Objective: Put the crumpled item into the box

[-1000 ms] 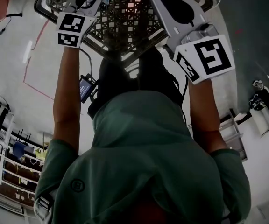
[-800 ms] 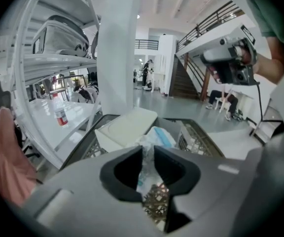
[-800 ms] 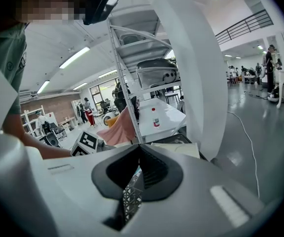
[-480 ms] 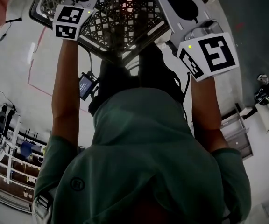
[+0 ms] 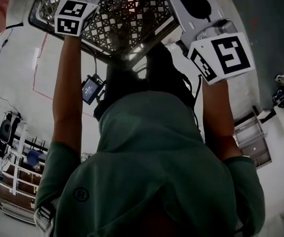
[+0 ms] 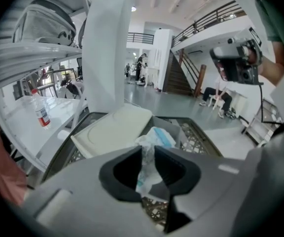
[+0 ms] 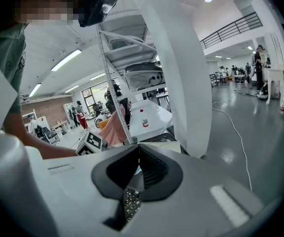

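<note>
A: What sits under the grippers?

B: A black plastic basket [image 5: 132,21] with an open lattice floor. In it stands a pale, smooth-walled box [image 6: 174,128]. Its flat, off-white lid [image 6: 113,131], rounded at the corners, lies to the left of the opening.

A: And the crumpled item?

B: The crumpled item [image 6: 158,138] is a thin, wrinkled white sheet with a light-blue patch. The left gripper [image 6: 148,157] pinches its lower tail between dark pads, and the bunched top stands out past the jaw tips, over the box. The right gripper [image 7: 138,149] has its ribbed jaws pressed together on nothing.
</note>
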The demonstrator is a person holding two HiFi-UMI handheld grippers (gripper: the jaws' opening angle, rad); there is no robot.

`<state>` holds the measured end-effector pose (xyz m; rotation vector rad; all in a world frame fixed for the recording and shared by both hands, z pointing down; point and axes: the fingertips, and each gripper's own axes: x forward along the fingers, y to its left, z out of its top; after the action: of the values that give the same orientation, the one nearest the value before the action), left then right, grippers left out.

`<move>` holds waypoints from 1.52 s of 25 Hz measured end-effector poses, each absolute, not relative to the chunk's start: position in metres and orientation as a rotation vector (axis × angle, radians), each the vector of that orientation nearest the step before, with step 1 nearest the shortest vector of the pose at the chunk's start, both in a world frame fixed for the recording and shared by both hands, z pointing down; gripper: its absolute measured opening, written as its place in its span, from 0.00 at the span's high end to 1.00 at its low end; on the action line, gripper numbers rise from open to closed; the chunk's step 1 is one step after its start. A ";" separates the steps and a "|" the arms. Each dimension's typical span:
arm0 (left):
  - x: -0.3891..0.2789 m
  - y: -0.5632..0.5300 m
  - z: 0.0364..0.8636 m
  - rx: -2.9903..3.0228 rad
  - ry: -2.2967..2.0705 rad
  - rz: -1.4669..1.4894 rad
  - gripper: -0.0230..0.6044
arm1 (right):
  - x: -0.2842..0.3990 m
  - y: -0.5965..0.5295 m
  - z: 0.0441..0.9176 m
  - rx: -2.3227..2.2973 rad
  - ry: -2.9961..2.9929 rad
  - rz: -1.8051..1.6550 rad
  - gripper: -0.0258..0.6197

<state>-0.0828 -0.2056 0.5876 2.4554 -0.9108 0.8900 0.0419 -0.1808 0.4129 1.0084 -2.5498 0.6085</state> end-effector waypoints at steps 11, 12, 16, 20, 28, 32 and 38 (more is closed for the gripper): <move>-0.065 -0.210 0.572 2.456 -0.861 0.934 0.81 | 0.066 -0.183 0.393 1.073 -2.561 0.596 0.95; -0.063 -0.211 0.567 2.460 -0.858 0.935 0.81 | 0.068 -0.184 0.390 1.080 -2.565 0.592 0.95; -0.059 -0.214 0.553 2.476 -0.844 0.943 0.80 | 0.073 -0.184 0.380 1.102 -2.578 0.576 0.95; -0.058 -0.212 0.546 2.481 -0.843 0.961 0.75 | 0.078 -0.181 0.372 1.126 -2.593 0.558 0.95; -0.048 -0.204 0.509 2.534 -0.854 0.961 0.69 | 0.092 -0.169 0.353 1.170 -2.612 0.519 0.95; -0.041 -0.202 0.468 2.596 -0.876 0.907 0.69 | 0.097 -0.164 0.337 1.187 -2.627 0.487 0.95; -0.036 -0.196 0.401 2.703 -0.904 0.817 0.69 | 0.095 -0.157 0.311 1.189 -2.650 0.425 0.95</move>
<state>-0.0362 -0.1964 0.4007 2.7028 -0.9035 0.8170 0.0952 -0.1569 0.3114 1.1889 -2.6496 0.4251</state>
